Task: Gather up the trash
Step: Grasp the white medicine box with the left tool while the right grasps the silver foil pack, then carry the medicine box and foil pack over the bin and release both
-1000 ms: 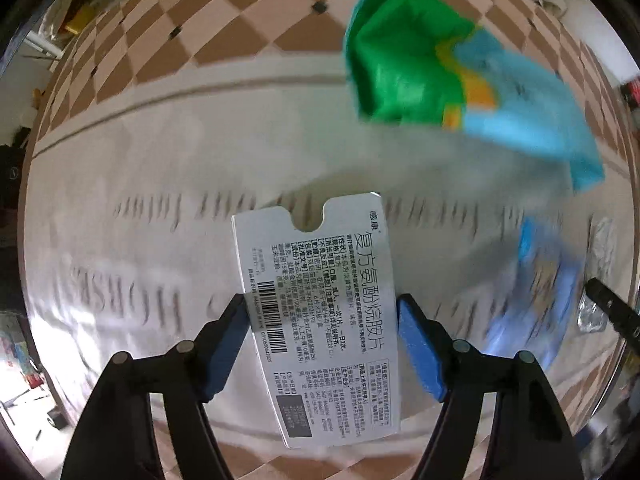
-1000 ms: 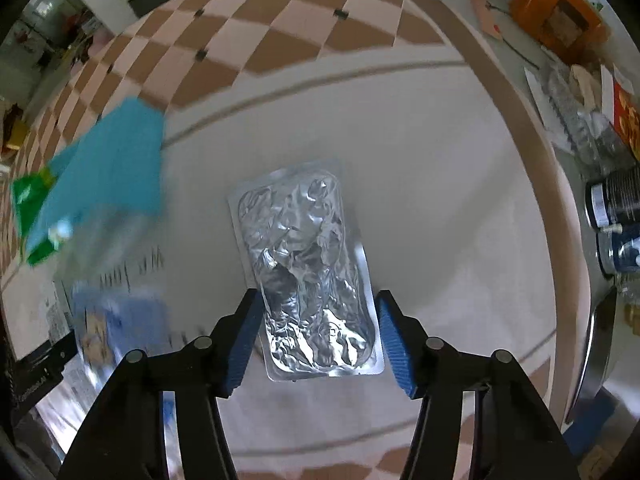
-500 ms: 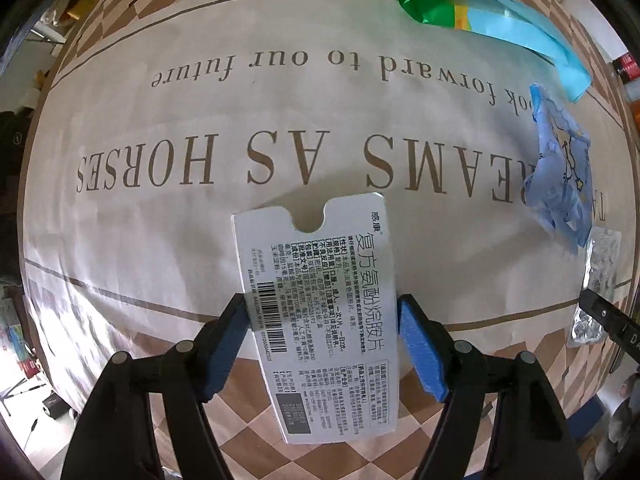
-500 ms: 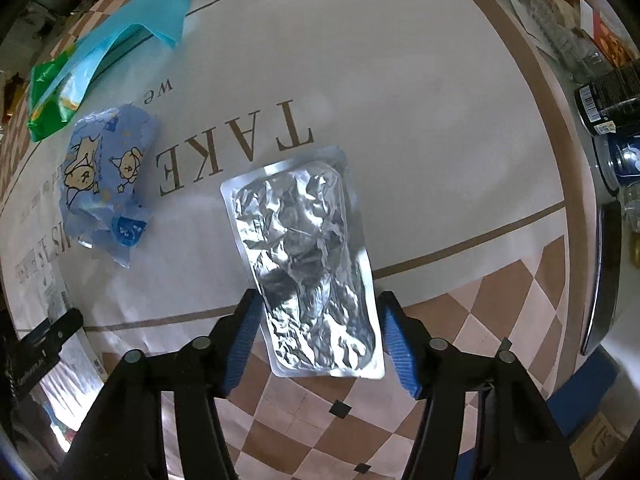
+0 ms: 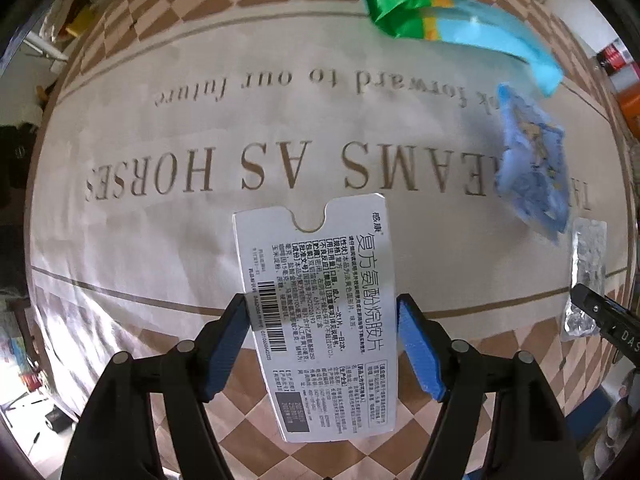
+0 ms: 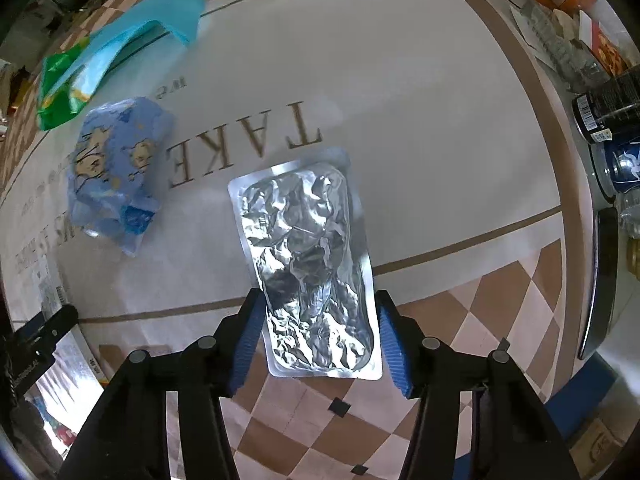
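- While both grippers were clamped on trash above the table, the main risk looked like a slip: the left gripper (image 5: 322,312) pinched a flat white medicine box (image 5: 316,312) only by its long edges, and such a thin carton could buckle or twist out.
- The right gripper (image 6: 320,316) was closed on a crinkled foil pack (image 6: 310,268) the same way; smooth foil could slide between the blue pads (image 6: 246,336) under any jerk.
- No bin showed in either view, so where to drop them could not be told.
- Two pieces lay uncollected on the cloth: a blue printed wrapper (image 6: 116,172) at the left, and farther off a green-and-teal bag (image 6: 116,52); being light, they could be swept away by a passing arm.
- The table wore a cream tablecloth (image 5: 256,128) with brown lettering and a checked border.
- At the far right edge stood dark cans (image 6: 608,108) and cartons, easy to knock.
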A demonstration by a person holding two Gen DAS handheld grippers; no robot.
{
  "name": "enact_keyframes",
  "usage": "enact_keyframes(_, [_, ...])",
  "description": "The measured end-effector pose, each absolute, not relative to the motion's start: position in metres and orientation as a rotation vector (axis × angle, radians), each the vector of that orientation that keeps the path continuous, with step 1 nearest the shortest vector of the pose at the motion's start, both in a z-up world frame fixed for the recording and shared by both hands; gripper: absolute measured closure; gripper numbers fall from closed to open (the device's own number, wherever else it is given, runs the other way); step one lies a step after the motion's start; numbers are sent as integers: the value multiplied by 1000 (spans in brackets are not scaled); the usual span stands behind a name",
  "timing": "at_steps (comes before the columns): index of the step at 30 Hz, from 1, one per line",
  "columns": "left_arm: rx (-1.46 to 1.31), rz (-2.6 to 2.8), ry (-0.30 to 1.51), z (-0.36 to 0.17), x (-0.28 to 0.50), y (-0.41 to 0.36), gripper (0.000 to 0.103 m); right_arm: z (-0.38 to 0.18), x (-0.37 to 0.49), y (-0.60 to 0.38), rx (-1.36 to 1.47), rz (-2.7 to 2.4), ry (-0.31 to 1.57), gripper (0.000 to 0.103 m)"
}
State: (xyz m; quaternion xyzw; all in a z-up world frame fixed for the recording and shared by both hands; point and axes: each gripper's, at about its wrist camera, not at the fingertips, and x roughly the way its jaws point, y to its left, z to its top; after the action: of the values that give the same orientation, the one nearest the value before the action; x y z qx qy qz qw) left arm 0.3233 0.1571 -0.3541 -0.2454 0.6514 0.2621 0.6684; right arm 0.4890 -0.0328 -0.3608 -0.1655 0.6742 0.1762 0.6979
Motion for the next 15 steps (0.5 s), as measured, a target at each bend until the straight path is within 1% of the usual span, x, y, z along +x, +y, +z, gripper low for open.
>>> enact_keyframes(1, [-543,586,1456,-347,323,154,32,-356,488,-33,-368,409,1496,66])
enact_keyframes(4, [-534,573,1427,-331,318,147,32,-342,477,-33,-359,448,1474,71])
enact_keyframes(6, [-518,567,1409,-320,314,142,32,-339,469,-31,-349,466,1473,73])
enact_keyframes(10, [-513,575,1392,-309,304,138,32,-340,457,-33,-272,508,1504,86])
enact_keyframes(15, [-515,587,1378,-301,291,138,32,-334,444,-39,-201,517,1492,89])
